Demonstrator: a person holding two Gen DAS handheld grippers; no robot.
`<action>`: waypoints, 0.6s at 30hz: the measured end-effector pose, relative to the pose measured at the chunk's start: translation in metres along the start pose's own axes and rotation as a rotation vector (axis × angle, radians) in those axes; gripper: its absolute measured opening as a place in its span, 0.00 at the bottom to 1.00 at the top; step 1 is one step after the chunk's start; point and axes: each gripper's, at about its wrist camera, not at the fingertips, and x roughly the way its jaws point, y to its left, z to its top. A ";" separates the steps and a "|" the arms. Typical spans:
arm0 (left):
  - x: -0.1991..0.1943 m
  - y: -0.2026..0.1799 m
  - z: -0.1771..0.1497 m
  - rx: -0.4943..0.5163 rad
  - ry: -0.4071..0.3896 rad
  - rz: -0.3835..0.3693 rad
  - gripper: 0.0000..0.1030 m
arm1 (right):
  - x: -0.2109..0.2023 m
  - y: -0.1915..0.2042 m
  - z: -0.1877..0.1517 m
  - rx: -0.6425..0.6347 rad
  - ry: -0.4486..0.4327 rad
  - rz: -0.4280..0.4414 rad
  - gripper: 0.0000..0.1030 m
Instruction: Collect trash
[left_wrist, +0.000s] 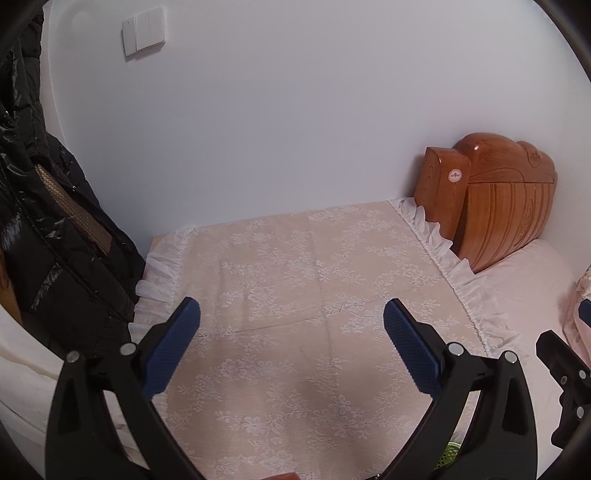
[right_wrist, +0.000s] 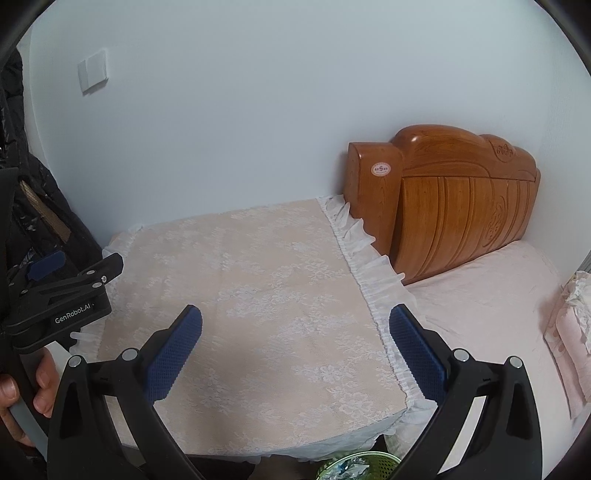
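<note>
My left gripper (left_wrist: 291, 314) is open and empty, held above a small table covered by a pink lace cloth (left_wrist: 295, 295). My right gripper (right_wrist: 295, 321) is open and empty above the same cloth (right_wrist: 258, 295), near its right ruffled edge. A green perforated basket (right_wrist: 356, 467) with crumpled clear trash inside sits below the table's front edge; a sliver of it shows in the left wrist view (left_wrist: 448, 454). I see no loose trash on the cloth. The left gripper's body shows at the left of the right wrist view (right_wrist: 62, 295).
A carved wooden headboard (right_wrist: 454, 199) and a pink bed (right_wrist: 491, 306) lie to the right. A black puffer jacket (left_wrist: 44, 229) hangs at the left. A white wall with a light switch (left_wrist: 144, 31) is behind. Folded pink fabric (right_wrist: 569, 332) lies at the far right.
</note>
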 end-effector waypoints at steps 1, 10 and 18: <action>0.001 -0.001 0.000 0.001 0.002 0.001 0.92 | 0.000 0.000 0.000 0.000 0.000 0.000 0.98; 0.006 -0.003 0.000 0.005 0.018 0.005 0.92 | 0.004 -0.004 0.001 0.009 0.012 0.005 0.98; 0.009 -0.002 0.000 0.004 0.029 0.001 0.92 | 0.007 -0.003 0.001 0.007 0.017 0.006 0.98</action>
